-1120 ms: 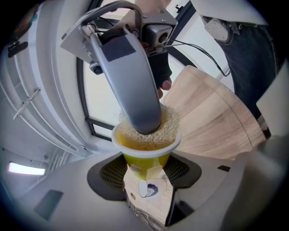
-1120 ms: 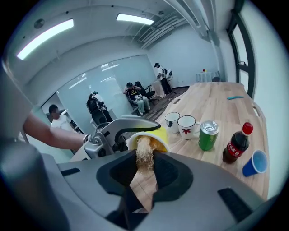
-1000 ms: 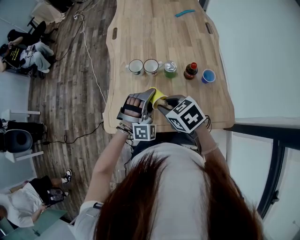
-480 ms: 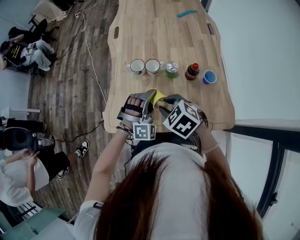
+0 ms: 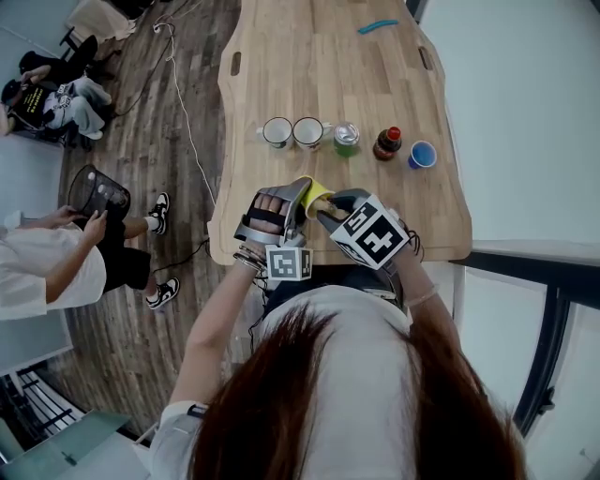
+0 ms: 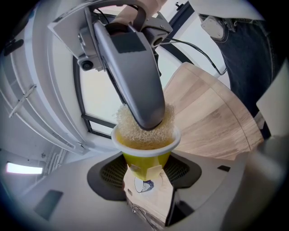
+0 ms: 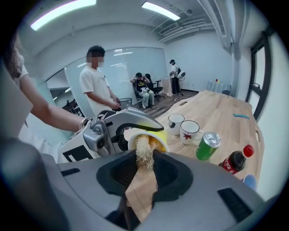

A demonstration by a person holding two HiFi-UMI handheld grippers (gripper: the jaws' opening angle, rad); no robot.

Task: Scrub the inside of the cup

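Note:
A yellow cup (image 5: 317, 195) with a white rim is held above the table's near edge, my left gripper (image 5: 298, 199) shut on its body (image 6: 143, 159). A pale fibrous scrub sponge (image 6: 127, 128) sits in the cup's mouth. My right gripper (image 5: 330, 212) is shut on that sponge (image 7: 144, 152) and pushes it into the cup (image 7: 153, 136). In the left gripper view one grey right finger (image 6: 135, 76) reaches down into the sponge. The cup's inside bottom is hidden by the sponge.
On the wooden table (image 5: 309, 75) stand two white mugs (image 5: 276, 132) (image 5: 307, 132), a green can (image 5: 345, 138), a dark bottle with a red cap (image 5: 385, 142) and a blue cup (image 5: 421, 154). A teal thing (image 5: 378, 25) lies far back. A person with a bin (image 5: 98, 192) stands left.
The right gripper's marker cube has rolled back and forth while the cup stayed put. A person carrying a bin has walked in at the left.

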